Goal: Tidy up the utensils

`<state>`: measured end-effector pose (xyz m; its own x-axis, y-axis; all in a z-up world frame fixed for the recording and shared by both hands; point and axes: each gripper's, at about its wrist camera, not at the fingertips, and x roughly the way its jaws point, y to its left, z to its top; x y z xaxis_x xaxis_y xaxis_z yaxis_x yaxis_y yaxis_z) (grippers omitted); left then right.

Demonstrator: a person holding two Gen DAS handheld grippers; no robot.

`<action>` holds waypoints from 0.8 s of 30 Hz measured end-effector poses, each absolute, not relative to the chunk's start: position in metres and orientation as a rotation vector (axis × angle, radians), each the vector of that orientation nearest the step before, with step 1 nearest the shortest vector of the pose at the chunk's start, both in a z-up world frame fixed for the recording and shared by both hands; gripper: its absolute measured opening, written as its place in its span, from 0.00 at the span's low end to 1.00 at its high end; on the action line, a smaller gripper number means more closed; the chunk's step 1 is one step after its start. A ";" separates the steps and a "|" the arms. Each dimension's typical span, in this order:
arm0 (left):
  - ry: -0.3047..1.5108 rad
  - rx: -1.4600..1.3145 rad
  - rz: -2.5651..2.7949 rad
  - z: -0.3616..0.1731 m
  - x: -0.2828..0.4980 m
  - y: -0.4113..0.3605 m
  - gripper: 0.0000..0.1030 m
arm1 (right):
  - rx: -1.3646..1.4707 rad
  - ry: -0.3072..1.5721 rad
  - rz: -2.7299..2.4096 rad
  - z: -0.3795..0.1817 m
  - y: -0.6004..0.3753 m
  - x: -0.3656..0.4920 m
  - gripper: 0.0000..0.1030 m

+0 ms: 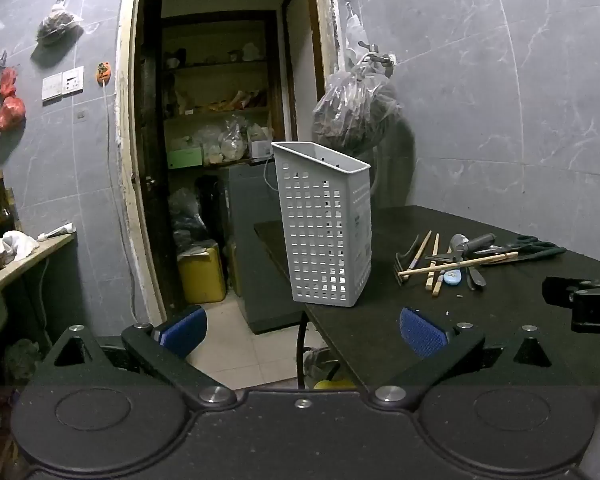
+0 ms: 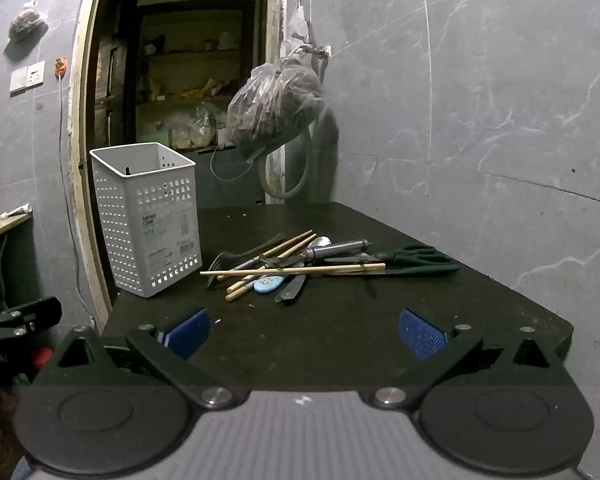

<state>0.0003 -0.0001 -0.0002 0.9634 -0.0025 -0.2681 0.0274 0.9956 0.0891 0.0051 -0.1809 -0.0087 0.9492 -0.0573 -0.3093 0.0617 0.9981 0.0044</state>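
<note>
A white perforated utensil holder [image 1: 326,224] [image 2: 148,216] stands upright at the left corner of a black table [image 1: 500,320] [image 2: 340,332]. To its right lies a pile of utensils [image 1: 456,260] [image 2: 300,266]: wooden chopsticks [image 2: 296,270], a dark fork [image 2: 236,260], green-handled scissors [image 2: 412,260], a metal-handled tool [image 2: 336,249] and a light blue piece [image 2: 270,283]. My left gripper [image 1: 302,332] is open and empty, short of the holder. My right gripper [image 2: 304,334] is open and empty, over the table in front of the pile.
Behind the table is a grey tiled wall with a bag of dark stuff [image 2: 276,108] hanging from a tap. A doorway [image 1: 220,120] opens onto shelves and a yellow can [image 1: 202,274]. A counter with bottles [image 1: 4,216] stands at the left. The right gripper's body [image 1: 580,300] shows at the edge.
</note>
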 end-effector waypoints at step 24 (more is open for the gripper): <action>0.288 0.107 -0.017 -0.004 0.004 -0.001 1.00 | 0.016 0.312 -0.061 -0.010 -0.182 0.004 1.00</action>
<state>0.0039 -0.0010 -0.0042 0.9588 -0.0019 -0.2840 0.0325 0.9941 0.1030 0.0042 -0.1820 -0.0101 0.9498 -0.0574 -0.3074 0.0622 0.9980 0.0059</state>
